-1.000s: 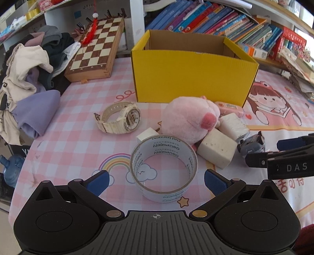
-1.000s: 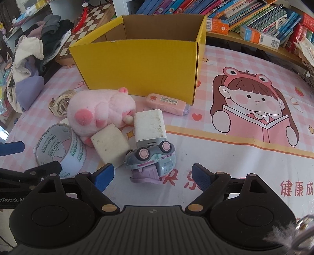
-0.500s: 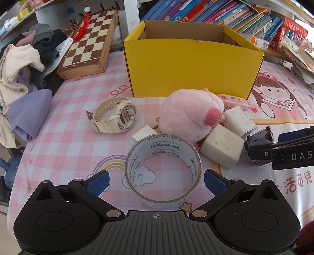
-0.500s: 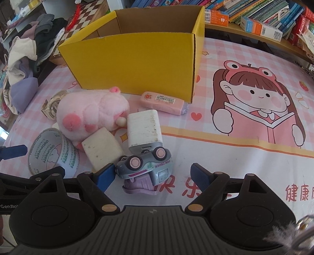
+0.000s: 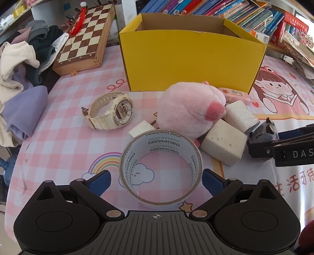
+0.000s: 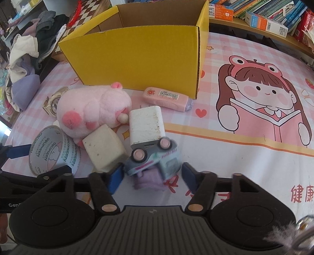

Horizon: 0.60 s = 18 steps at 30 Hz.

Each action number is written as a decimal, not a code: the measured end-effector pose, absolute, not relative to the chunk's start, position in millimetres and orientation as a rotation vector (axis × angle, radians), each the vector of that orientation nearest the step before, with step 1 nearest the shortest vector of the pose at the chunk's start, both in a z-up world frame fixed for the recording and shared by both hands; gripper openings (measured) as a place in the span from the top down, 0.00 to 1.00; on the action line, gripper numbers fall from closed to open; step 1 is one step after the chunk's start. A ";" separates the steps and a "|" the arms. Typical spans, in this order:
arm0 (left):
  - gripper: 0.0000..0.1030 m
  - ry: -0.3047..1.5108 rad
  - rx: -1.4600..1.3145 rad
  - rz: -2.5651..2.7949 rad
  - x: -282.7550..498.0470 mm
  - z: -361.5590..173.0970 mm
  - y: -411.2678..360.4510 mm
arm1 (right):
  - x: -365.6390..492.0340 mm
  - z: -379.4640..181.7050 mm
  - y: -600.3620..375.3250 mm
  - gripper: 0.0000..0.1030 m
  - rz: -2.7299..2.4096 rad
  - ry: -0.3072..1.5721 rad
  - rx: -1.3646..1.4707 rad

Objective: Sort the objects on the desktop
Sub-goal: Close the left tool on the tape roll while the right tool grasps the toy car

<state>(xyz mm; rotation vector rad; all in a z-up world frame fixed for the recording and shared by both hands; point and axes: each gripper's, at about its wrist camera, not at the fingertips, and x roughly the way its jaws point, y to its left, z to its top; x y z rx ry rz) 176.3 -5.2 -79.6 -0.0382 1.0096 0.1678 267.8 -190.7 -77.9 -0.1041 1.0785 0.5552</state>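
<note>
My left gripper [image 5: 156,180] is open, its blue fingers either side of a clear tape roll [image 5: 161,198] that lies on the pink checked cloth; neither pad touches it. My right gripper [image 6: 152,174] is closing around a grey and lilac toy car [image 6: 155,158] lying on its side; thin gaps still show between pads and car. Behind these lie a pink plush pig [image 6: 92,109], a dirty white block [image 6: 104,147], a white power bank [image 6: 146,123], a pink packet [image 6: 166,97] and a cream watch [image 5: 111,111]. An open yellow box [image 5: 192,58] stands behind them.
A wooden chessboard [image 5: 84,39] and a heap of clothes [image 5: 21,64] lie at the back left. Shelves of books [image 5: 225,9] run behind the box. The cloth's right part carries a printed cartoon girl [image 6: 261,98]. The table's left edge drops off beside the clothes.
The right gripper's fingers have drawn inward around the toy car. Both views have edged a little closer to the objects; the left gripper has stayed open around the tape.
</note>
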 end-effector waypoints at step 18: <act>0.20 0.953 -0.052 0.153 166.7 -71.4 -3.3 | 255.6 -68.4 -200.0 0.42 0.529 1.030 -0.091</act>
